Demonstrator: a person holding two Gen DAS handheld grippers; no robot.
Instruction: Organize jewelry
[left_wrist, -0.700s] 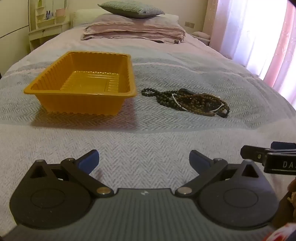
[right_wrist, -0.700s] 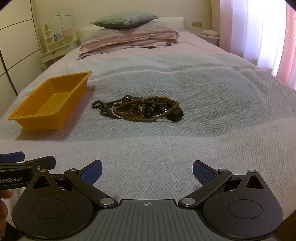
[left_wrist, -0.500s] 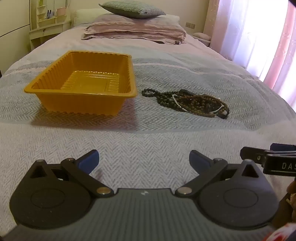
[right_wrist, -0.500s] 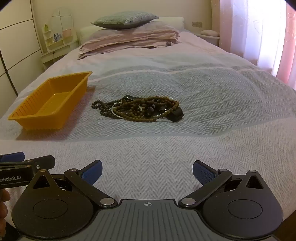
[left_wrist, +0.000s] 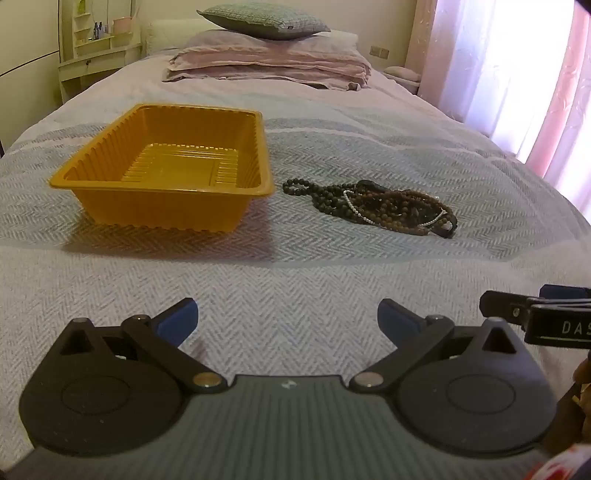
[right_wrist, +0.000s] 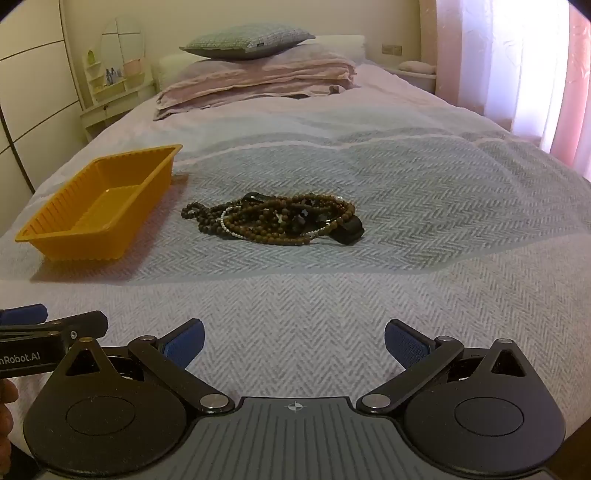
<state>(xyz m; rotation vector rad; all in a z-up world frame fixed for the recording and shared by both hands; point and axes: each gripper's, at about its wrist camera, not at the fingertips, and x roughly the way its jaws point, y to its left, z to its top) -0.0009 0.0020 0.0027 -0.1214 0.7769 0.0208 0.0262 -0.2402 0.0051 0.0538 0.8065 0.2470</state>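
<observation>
— Tray (left_wrist: 162, 206) first, at the left: what does it hold?
— Nothing visible. The orange ribbed tray sits on the grey herringbone bedspread (left_wrist: 295, 280), its floor bare.

— And the jewelry?
— Just to the right of the tray, apart from it: a tangled heap of beaded strands (right_wrist: 273, 221), dark and brown beads with a thin pearl-like string through them and a black piece at the heap's right end. It lies on the bedspread, well ahead of both claws.

— The claws themselves?
— The left claw (left_wrist: 288, 317) hangs over the near bedspread, blue pads spread wide, nothing between them. The right claw (right_wrist: 293, 338) sits beside it, spread just as wide and empty.

— Beyond them?
— Folded pink bedding (right_wrist: 258, 81) and a checked pillow (right_wrist: 247, 40) at the head of the bed; pink curtains (left_wrist: 517, 74) on the right.
</observation>
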